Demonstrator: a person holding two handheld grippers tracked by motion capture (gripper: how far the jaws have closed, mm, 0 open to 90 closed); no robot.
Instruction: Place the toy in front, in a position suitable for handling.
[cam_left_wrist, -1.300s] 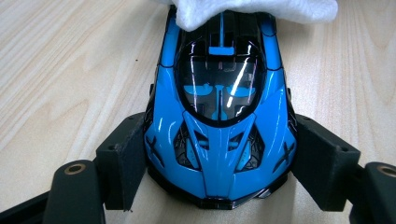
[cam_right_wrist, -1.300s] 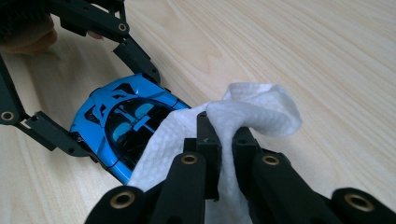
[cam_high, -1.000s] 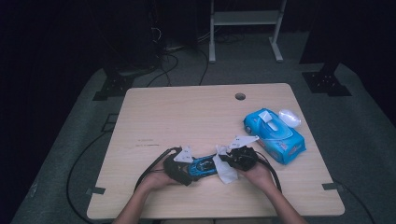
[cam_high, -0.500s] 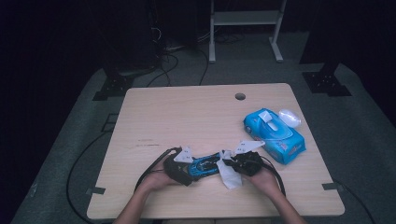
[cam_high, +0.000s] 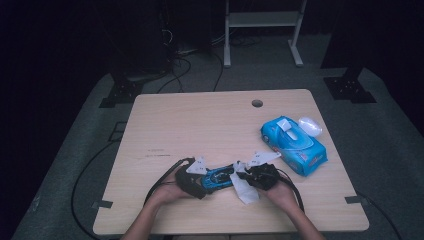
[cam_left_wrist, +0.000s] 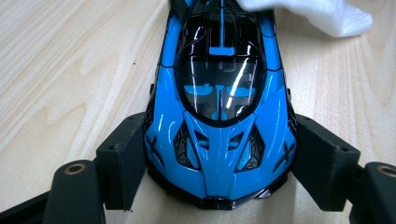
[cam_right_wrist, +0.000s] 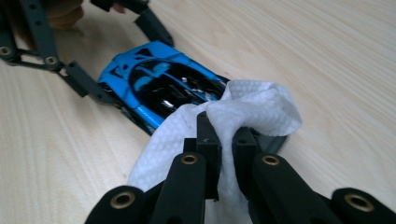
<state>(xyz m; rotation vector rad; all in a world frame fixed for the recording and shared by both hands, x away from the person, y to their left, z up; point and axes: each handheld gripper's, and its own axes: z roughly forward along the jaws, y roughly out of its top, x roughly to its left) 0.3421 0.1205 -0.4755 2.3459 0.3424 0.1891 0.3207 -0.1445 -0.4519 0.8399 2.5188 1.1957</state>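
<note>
Resting on the counter (cam_high: 200, 125), the toy car (cam_left_wrist: 219, 116) is clamped nose-first between the left tool (cam_left_wrist: 219, 172) jaws; right tool (cam_right_wrist: 224, 154) pinches a wipe (cam_right_wrist: 252, 112) over its tail; hard rubbing could twist it free

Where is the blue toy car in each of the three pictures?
High view: the blue toy car lies near the table's front edge, between the left gripper and the right gripper.
Left gripper view: it sits in the middle, with that gripper's jaws on both sides of one end.
Right gripper view: it lies upper left of centre, one end under the wipe.
Shared landmark: the white wipe at the car's far end from the left gripper.
</note>
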